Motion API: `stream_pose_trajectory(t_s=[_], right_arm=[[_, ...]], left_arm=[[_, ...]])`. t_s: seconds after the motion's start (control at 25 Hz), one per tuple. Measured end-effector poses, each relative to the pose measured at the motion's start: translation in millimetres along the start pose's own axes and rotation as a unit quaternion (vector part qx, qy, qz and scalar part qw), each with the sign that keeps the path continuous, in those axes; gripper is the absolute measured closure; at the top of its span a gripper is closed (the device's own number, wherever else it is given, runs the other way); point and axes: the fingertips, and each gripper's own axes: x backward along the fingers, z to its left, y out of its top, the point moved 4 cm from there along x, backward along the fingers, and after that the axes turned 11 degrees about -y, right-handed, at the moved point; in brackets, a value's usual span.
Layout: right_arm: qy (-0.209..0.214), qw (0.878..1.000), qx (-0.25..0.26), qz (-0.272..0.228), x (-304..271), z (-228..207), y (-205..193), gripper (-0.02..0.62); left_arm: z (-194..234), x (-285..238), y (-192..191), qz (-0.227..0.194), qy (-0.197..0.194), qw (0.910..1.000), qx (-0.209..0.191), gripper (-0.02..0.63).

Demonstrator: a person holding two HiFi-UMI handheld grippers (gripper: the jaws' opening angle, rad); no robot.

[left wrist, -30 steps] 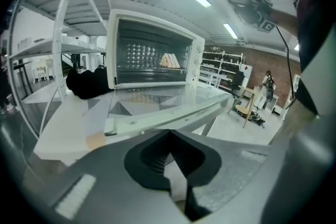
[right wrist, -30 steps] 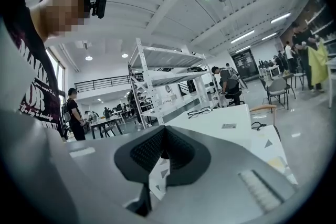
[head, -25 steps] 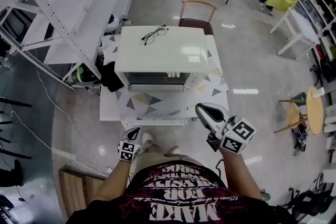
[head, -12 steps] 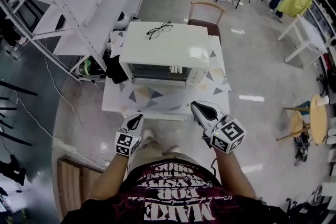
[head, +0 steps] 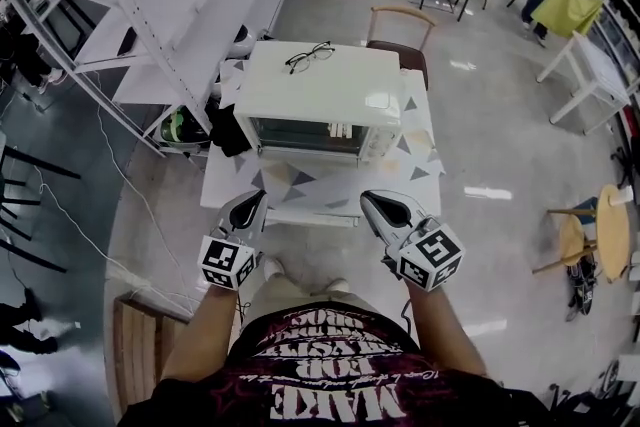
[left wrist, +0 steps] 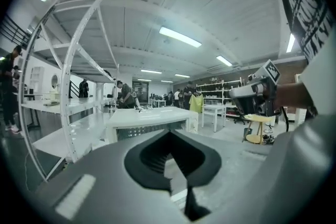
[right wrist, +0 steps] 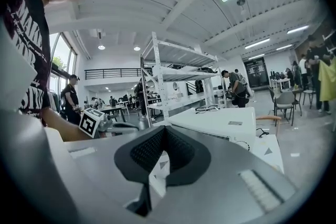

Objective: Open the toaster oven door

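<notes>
- Just now the left gripper [head: 250, 207] has come up from beside the person's hip to stand level with the right gripper [head: 380, 208]; both hang over the near edge of the table [head: 232, 183], tips aimed forward at the toaster oven [head: 325, 90]
- Meanwhile the toaster oven has drifted a little up and to the right in the head view, which I read as the person stepping in and squaring up to it
- Each gripper's jaws are pressed together with nothing between them; in each gripper view only the table and the oven beyond show past the pads
- So the task looks to be in its approach: the door [head: 305, 135] is closed and neither gripper touches the oven, with a strip of patterned cloth [head: 300, 187] lying between them and it
- The toaster oven sits on the middle of the table, toward its far side, with a pair of glasses [head: 310, 57] lying on its top and a chair [head: 398, 23] just behind the table
- Its long axis runs left to right across the person's front; the glass door faces the person, and the control panel [head: 388, 141] takes the right end of that face
- By my judgement the door would swing down toward the person, though its handle is too small to make out, and a gripper would have to part its jaws before taking hold
</notes>
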Motion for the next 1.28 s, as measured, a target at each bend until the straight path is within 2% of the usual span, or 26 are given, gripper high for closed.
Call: stream_pose_trajectory(t_s=[0.32, 0.84, 1.12, 1.28], right_arm=[[-0.022, 1.0, 0.001, -0.011, -8.3, 5.0, 16.1, 0.569], [-0.059, 0.998, 0.002, -0.026, -34.5, 26.9, 44.0, 0.569], [-0.086, 0.996, 0.008, -0.033, -38.0, 31.1, 57.7, 0.569], [-0.1, 0.994, 0.014, -0.039, -39.9, 33.1, 69.1, 0.569]], left_arm=[[6.2, -2.5, 57.5, -0.028, -0.021, 0.9994, -0.005, 0.604], [36.7, 14.9, 112.0, -0.042, -0.065, 0.9968, -0.019, 0.604], [47.0, 17.4, 143.5, -0.056, -0.09, 0.9933, -0.047, 0.604], [51.4, 18.4, 162.5, -0.071, -0.113, 0.9903, -0.039, 0.604]])
